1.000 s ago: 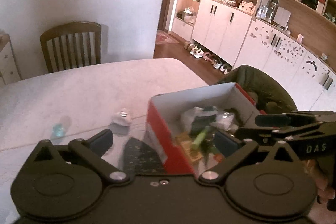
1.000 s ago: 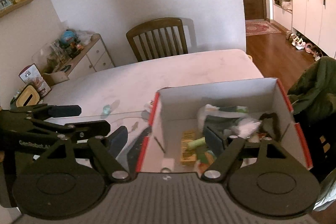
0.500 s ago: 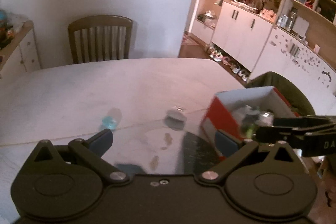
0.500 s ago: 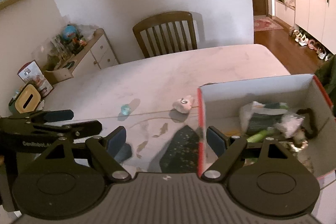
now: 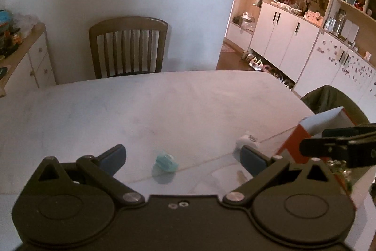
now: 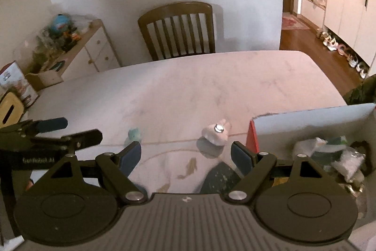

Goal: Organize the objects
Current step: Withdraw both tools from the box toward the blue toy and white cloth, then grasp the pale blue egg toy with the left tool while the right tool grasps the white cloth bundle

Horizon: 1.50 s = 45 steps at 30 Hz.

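Teal toy [image 5: 165,162] & white toy [image 6: 217,133] on table; box [image 6: 305,124] cut off; both jaws wide open, empty.

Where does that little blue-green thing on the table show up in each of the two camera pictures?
Left wrist view: the blue-green item lies low in the middle, between the open left gripper fingers.
Right wrist view: it sits left of center, just above the right gripper's left finger.
Shared landmark: the wooden chair behind the table.

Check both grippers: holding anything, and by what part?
Nothing held. Left gripper and right gripper are both open and empty, with the small toys lying loose on the table.
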{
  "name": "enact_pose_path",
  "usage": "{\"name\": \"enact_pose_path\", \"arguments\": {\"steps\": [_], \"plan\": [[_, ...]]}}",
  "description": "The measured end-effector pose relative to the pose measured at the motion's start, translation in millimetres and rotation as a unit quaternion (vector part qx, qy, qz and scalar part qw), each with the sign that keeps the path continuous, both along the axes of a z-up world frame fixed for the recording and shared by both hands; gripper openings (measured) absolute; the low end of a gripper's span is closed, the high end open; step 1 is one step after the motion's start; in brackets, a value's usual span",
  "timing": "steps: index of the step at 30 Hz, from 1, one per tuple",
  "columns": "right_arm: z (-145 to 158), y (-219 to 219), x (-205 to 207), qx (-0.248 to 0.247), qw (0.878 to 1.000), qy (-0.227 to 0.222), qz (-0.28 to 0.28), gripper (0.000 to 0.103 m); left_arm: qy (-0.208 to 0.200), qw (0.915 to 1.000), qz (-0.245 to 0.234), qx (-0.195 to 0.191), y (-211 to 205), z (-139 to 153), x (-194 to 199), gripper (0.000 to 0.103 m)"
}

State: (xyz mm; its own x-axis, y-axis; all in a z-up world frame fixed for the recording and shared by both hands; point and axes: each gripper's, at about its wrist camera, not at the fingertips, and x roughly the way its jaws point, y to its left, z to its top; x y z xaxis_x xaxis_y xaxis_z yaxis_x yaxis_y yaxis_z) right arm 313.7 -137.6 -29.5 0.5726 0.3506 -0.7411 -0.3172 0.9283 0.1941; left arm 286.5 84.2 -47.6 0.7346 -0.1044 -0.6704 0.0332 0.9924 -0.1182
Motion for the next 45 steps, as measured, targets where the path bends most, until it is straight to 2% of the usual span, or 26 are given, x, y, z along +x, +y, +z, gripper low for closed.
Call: {"name": "enact_pose_path", "arguments": {"steps": [9,17,23,28,31,35,39,41,45], "plan": [[-30.8,25.5,67.9,-0.003,0.997,0.056,-0.047,0.083,0.021,0.9997,0.006,0.005,10.6,-32.6,39.1,0.103],[-66.2,47.0,106.0,-0.016,0.994,0.085,-0.072,0.084,0.036,0.9993,0.005,0.007,11.1,-63.3,53.6,0.103],[-89.8,56.2,123.1,-0.035,0.991,0.1,-0.078,0.083,0.037,0.9993,0.007,-0.005,14.5,-83.6,52.5,0.103],[-110.3,54.0,132.1,-0.038,0.986,0.121,-0.112,0.083,0.038,0.9992,0.008,-0.01,16.3,-94.2,56.3,0.103],[-116.3,54.6,132.5,-0.045,0.985,0.117,-0.122,0.083,0.04,0.9991,0.008,-0.013,15.2,-99.9,56.8,0.102],[-118.2,57.1,134.7,-0.049,0.984,0.11,-0.132,0.083,0.043,0.9991,0.004,-0.002,11.8,-106.0,63.9,0.094],[-121.2,58.3,135.2,-0.057,0.984,0.105,-0.131,0.079,0.045,0.999,-0.002,-0.006,11.5,-110.8,67.0,0.087],[-121.5,58.8,135.2,-0.069,0.984,0.1,-0.131,0.071,0.045,0.999,-0.004,-0.006,11.6,-112.7,69.1,0.079],[-122.2,65.2,133.0,-0.092,0.983,0.089,-0.129,0.062,0.047,0.9989,-0.008,-0.005,8.9,-117.1,69.1,0.07]]}}
